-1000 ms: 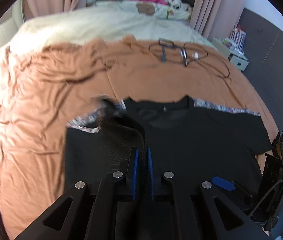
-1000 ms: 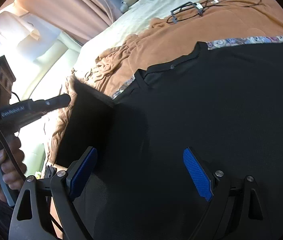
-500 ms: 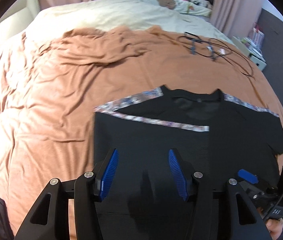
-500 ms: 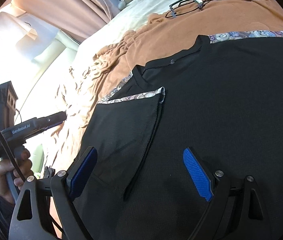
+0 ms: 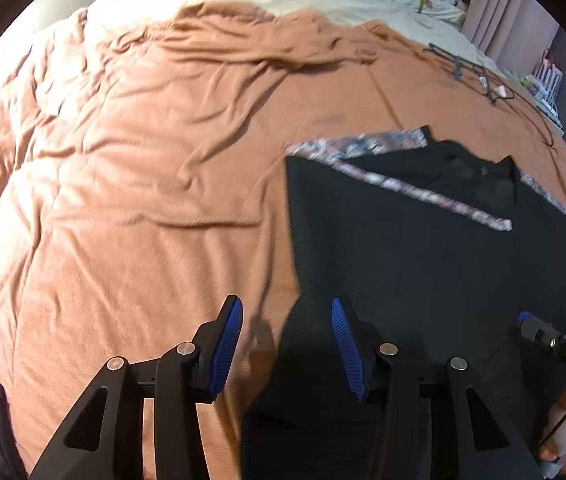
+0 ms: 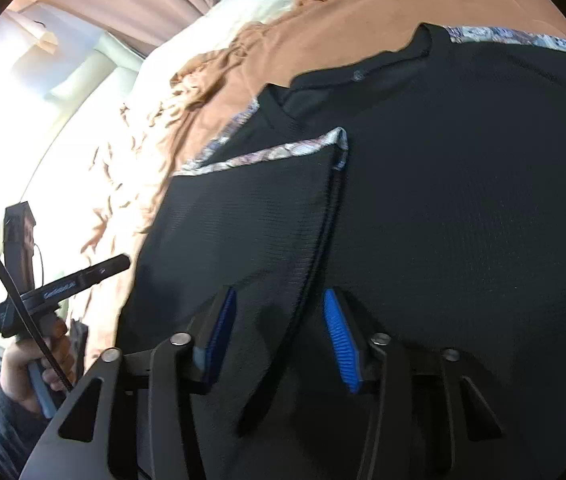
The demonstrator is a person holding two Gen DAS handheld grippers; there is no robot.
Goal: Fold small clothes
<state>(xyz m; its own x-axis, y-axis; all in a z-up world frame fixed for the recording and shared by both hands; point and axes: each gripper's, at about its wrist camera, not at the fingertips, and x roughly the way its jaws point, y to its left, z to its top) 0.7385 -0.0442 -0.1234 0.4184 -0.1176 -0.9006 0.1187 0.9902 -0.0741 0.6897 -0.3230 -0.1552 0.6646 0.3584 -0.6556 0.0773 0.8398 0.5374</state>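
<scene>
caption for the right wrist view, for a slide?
Right gripper closing above a black T-shirt on an orange blanket, astride the edge of its folded-in sleeve.

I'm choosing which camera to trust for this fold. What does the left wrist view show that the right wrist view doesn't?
Only the left wrist view: the left gripper with jaws closing, nothing between them, astride the shirt's side edge, and the wide spread of orange blanket.

Only the right wrist view: the right gripper, jaws closing, unpinched, over the folded flap's edge.

Both: the black shirt with one side folded in, its patterned trim, and the cables.
</scene>
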